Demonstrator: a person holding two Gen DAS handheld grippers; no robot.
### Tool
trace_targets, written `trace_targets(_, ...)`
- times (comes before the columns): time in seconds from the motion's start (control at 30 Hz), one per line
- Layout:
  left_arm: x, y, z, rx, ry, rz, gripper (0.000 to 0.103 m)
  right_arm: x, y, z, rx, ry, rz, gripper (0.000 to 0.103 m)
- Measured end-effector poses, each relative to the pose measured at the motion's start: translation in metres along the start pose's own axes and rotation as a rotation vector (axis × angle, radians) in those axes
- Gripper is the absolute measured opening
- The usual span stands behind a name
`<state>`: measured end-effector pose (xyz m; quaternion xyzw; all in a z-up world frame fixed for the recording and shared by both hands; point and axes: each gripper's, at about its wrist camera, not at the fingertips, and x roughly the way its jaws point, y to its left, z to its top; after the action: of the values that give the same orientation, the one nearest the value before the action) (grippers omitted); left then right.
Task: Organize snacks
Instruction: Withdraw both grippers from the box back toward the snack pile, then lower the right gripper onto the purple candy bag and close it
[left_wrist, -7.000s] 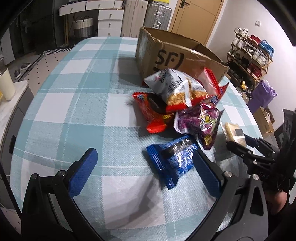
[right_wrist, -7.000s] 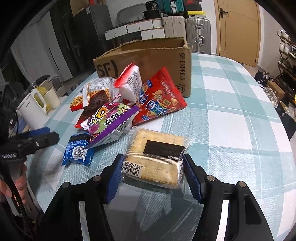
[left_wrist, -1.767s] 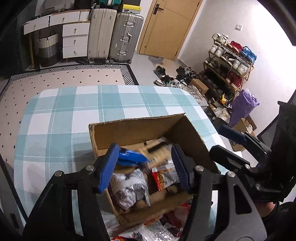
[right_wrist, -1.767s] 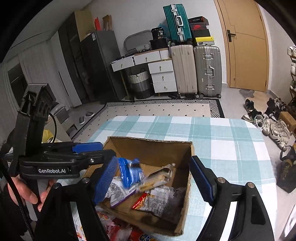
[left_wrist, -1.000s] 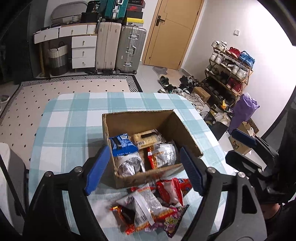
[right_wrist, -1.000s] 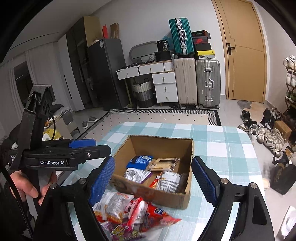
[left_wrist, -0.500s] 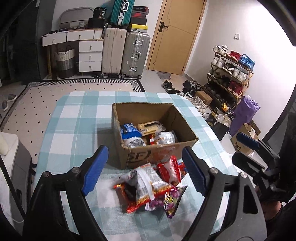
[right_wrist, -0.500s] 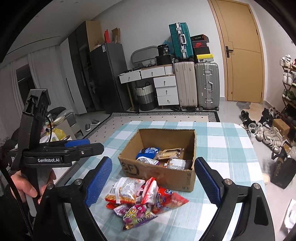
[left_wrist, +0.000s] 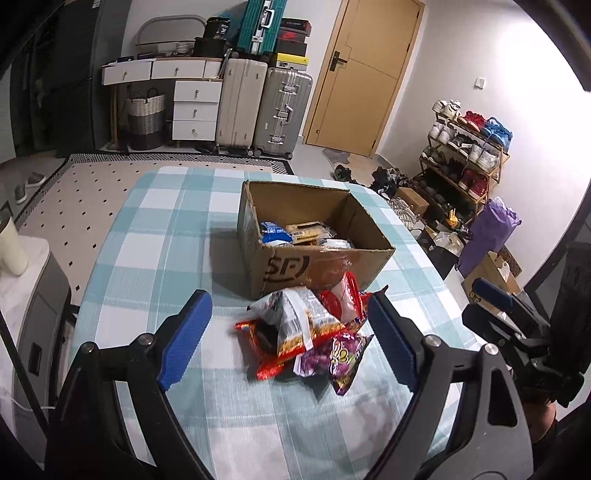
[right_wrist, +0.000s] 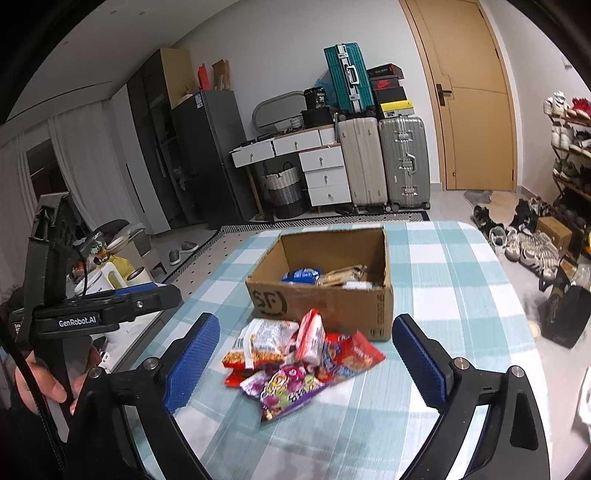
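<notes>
Both the left tool (left_wrist: 288, 339) and right tool (right_wrist: 306, 363) hang wide and empty above the snack pile (right_wrist: 295, 360). The overlapping bags could drag a neighbour off the desk (right_wrist: 461, 332) when one is pinched

Worktop (left_wrist: 155, 236) under a teal-and-white checked cloth; on it an open cardboard box (left_wrist: 314, 266) with packets inside, and just in front of the box, touching its printed wall, a heap of snack packets (left_wrist: 306, 332): red, white-and-orange, purple (right_wrist: 291, 387)
</notes>
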<state>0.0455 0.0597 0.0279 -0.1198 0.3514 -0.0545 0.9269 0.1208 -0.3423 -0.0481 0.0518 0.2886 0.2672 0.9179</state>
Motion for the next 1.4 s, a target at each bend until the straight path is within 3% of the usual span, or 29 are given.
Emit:
trace_targets(0.27,-0.001,0.010,-0.019,-0.027,0.000,0.047,0.099,0.001,0.001,-0.027,0.027,0.041,0.002,0.097)
trace_targets(0.57,0.010,0.026,-0.041,-0.061,0.025,0.057,0.101,0.019,-0.001,-0.054,0.059,0.103,0.014,0.097)
trace_targets(0.9,0.039,0.050,-0.060,-0.099,0.077,0.081,0.102,0.071,-0.009,-0.080,0.128,0.218,0.050,0.097)
trace_targets(1.4,0.071,0.082,-0.071,-0.137,0.130,0.097,0.102,0.145,-0.012,-0.090,0.221,0.325,0.140,0.096)
